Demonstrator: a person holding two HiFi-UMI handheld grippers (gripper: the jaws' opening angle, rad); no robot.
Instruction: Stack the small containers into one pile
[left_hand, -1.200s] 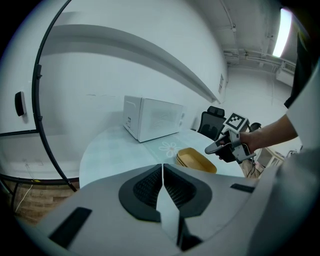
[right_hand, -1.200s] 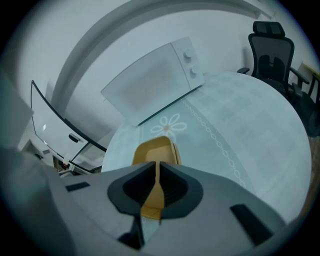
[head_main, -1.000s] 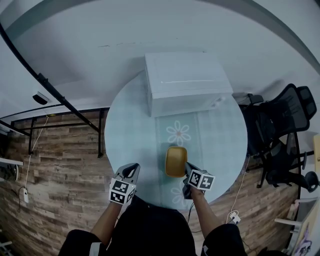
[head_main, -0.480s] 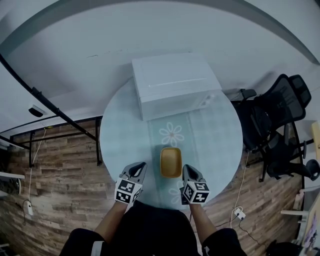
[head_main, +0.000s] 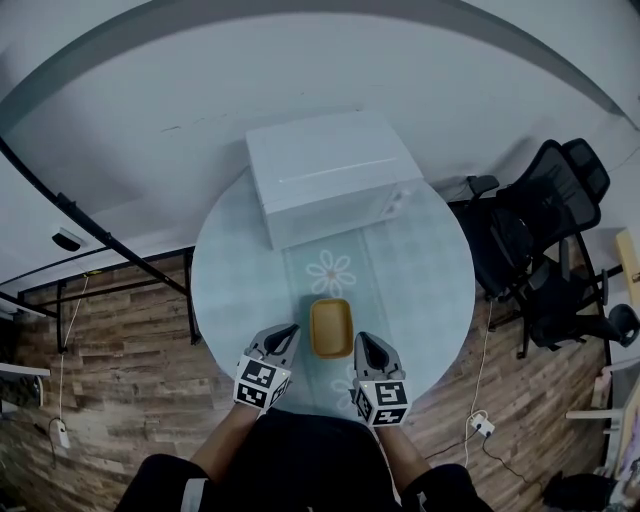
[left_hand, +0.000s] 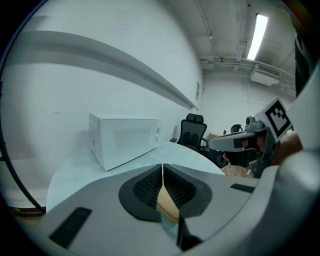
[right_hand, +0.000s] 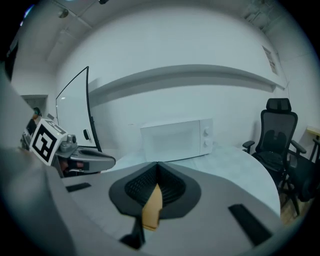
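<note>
Grey plastic shells on left gripper & right gripper, w/ black ribbed pads & b/w square-marker cubes. Person wears black top, short sleeves.

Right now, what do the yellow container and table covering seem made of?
The yellow container: probably plastic, from its even mustard colour and smooth rounded rim. The table covering: perhaps vinyl or fabric cloth, pale checked print with daisies.

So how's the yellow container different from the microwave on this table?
The yellow container is small and open-topped; the microwave is much larger, a closed white box. The container sits near the near edge of the round table; the microwave stands at its far edge. Both rest on the tabletop.
</note>
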